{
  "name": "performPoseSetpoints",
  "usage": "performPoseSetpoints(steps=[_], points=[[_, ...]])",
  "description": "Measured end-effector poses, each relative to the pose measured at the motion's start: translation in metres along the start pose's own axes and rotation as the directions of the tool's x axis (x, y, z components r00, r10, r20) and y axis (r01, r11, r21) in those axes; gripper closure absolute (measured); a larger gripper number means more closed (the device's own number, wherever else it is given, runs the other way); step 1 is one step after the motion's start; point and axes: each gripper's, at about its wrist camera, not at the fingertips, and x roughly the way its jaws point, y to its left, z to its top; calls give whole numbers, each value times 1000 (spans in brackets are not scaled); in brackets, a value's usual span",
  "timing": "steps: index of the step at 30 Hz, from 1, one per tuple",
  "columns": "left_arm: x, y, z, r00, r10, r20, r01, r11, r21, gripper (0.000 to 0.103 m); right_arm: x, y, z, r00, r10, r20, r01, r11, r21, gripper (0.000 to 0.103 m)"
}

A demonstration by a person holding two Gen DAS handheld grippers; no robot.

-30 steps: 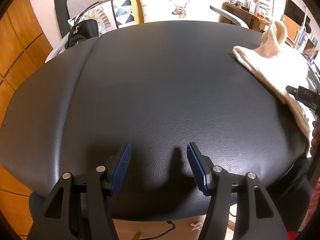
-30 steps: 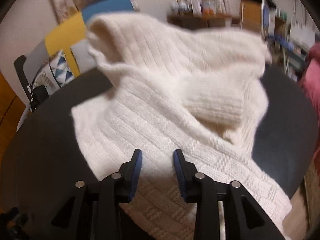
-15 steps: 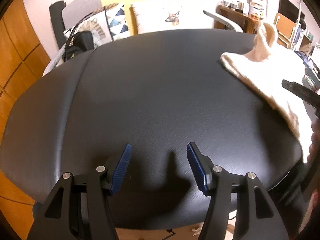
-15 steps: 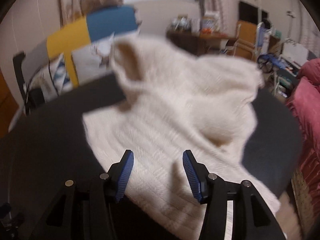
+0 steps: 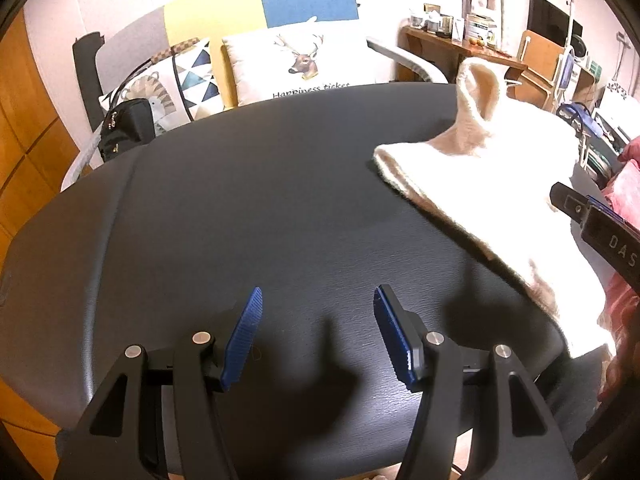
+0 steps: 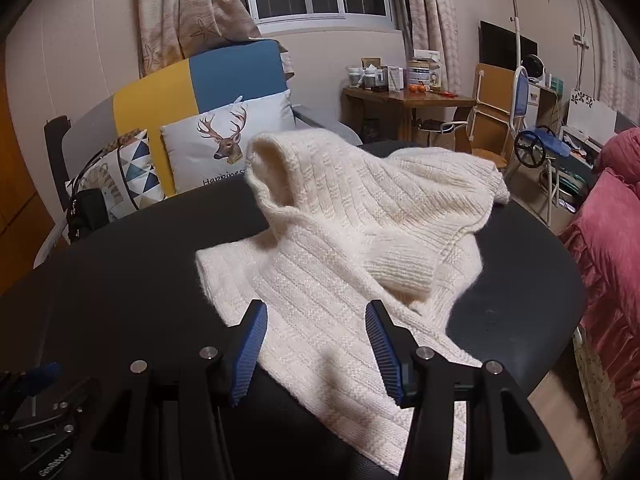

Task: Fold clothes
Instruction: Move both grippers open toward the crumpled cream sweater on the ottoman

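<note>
- Nothing is held by the right tongs (image 6: 316,348), spread wide above the cream cable-knit sweater (image 6: 344,248).
- The left tongs (image 5: 318,336) are parted, empty, over the black leather-like surface (image 5: 240,208).
- The sweater is seen rumpled at two o'clock; folding is judged barely begun.

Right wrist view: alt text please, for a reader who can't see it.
A cream knitted sweater lies rumpled on a black padded table, one cuffed sleeve folded across it. The right hand-held gripper hovers open above its near edge, holding nothing; a deer-print cushion sits behind.
</note>
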Motion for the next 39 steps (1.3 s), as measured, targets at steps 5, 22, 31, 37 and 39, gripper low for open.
performPoseSetpoints(steps=[5,22,31,37,39], points=[[-1,-6,3,999,-36,33,37,999,-27,42,-2,-3,1,1000,-1,-12,1,1000,-6,50],[25,-50,18,997,-75,0,75,997,16,42,11,-20,0,998,-15,-62,14,1000,-9,50],[29,-56,19,996,-85,3,85,996,39,42,16,-23,-1,997,-23,-70,22,1000,-12,50],[32,-53,19,996,-87,-3,87,996,19,42,18,-25,-1,997,-26,-77,25,1000,-9,50],[33,-52,19,996,-85,-4,85,996,16,42,17,-25,-1,997,-28,-73,27,1000,-12,50]])
